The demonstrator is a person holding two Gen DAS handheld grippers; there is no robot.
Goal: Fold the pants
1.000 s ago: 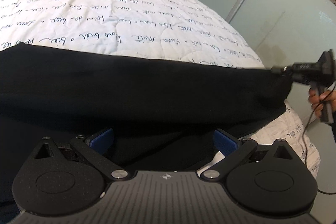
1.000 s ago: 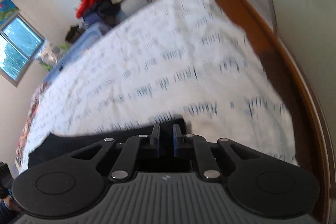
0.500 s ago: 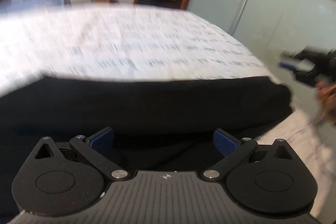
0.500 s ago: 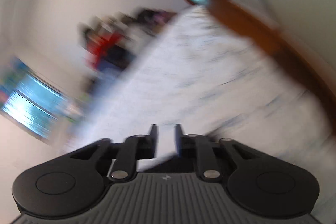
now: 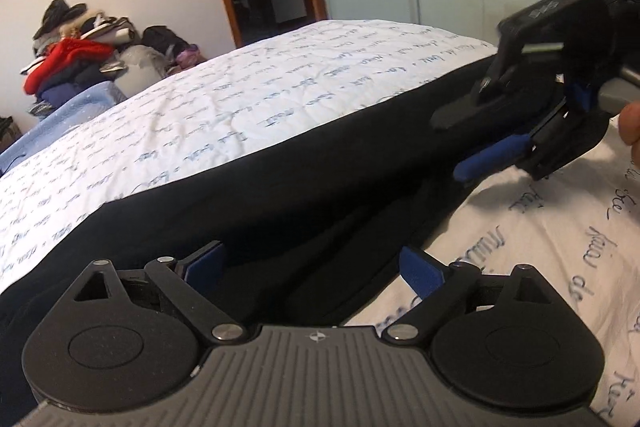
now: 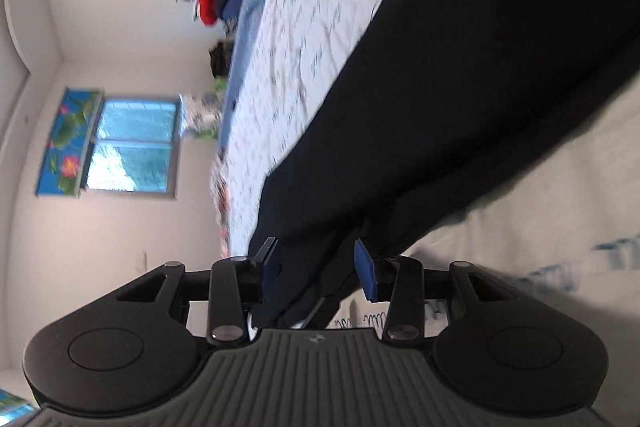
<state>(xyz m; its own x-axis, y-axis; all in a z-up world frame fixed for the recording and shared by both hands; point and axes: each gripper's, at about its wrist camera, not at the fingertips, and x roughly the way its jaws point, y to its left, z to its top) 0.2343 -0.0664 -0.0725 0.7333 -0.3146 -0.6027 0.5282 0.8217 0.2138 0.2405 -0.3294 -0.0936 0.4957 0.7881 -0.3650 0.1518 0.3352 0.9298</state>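
Pants (image 5: 304, 187), black, are seen laid in a long band across the bed (image 5: 248, 107), over its white script-printed cover. The left claw (image 5: 316, 269) is held wide apart just above the near fabric. Farther along, the right claw (image 6: 316, 265) is turned sideways, parted, with the pants' edge between its blue pads (image 6: 366, 269). A clothes pile (image 5: 76, 59) is seen beyond.
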